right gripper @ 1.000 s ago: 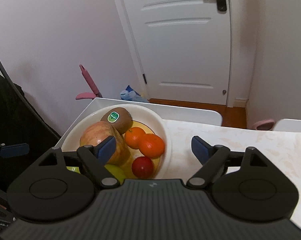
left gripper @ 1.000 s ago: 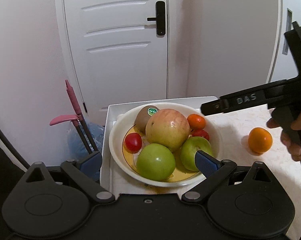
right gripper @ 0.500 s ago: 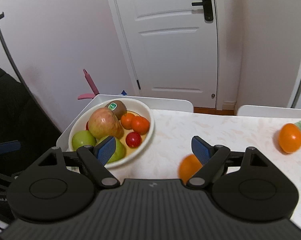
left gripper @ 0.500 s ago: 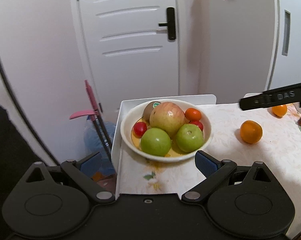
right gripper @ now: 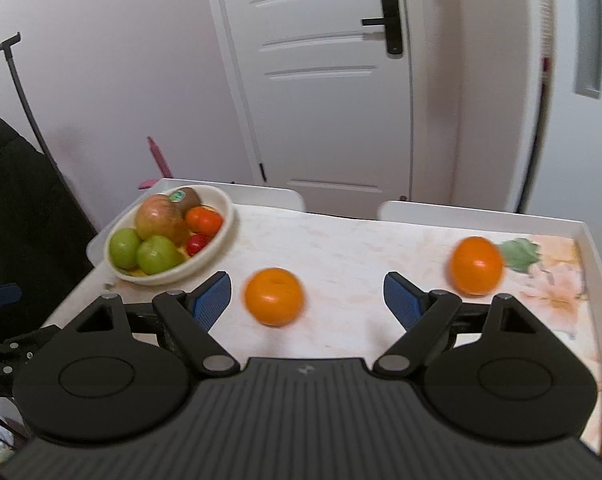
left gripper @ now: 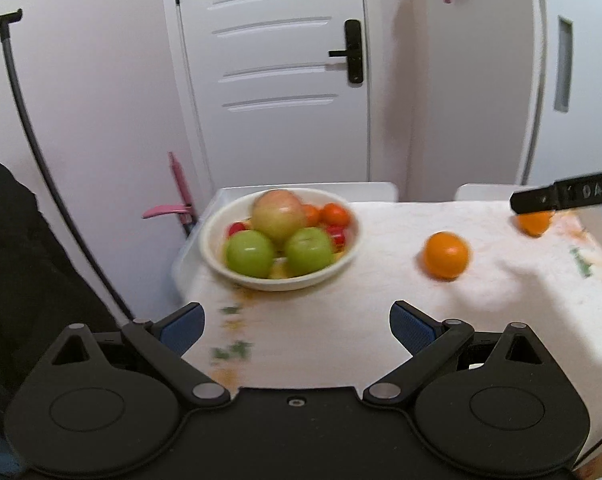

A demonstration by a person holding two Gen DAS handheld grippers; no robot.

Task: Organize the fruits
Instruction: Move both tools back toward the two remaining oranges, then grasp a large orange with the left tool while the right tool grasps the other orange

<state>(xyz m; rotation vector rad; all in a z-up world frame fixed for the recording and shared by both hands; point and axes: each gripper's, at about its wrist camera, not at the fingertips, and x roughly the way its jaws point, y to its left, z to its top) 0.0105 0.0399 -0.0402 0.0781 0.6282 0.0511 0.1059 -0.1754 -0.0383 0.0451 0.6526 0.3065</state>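
A white bowl [left gripper: 217, 228] [right gripper: 221, 236] at the table's far left holds two green apples [left gripper: 249, 253], a large red-yellow apple [left gripper: 279, 214], a kiwi [right gripper: 185, 197], small oranges and tomatoes. Two oranges lie loose on the table: a near one [left gripper: 446, 255] [right gripper: 274, 296] and a far one [left gripper: 534, 223] [right gripper: 476, 265]. My left gripper [left gripper: 297, 326] is open and empty, well back from the bowl. My right gripper [right gripper: 307, 298] is open and empty, its jaws on either side of the near orange, just behind it.
The table [right gripper: 341, 248] has a white raised rim and a floral cloth. Two white chair backs [right gripper: 441, 210] stand at its far edge before a white door. A black chair [right gripper: 17, 208] stands left. The right gripper's body shows in the left wrist view [left gripper: 565, 196].
Both grippers have pulled back and away from the bowl, toward the right. The two loose oranges have come into the right wrist view, the near one now between its jaws.
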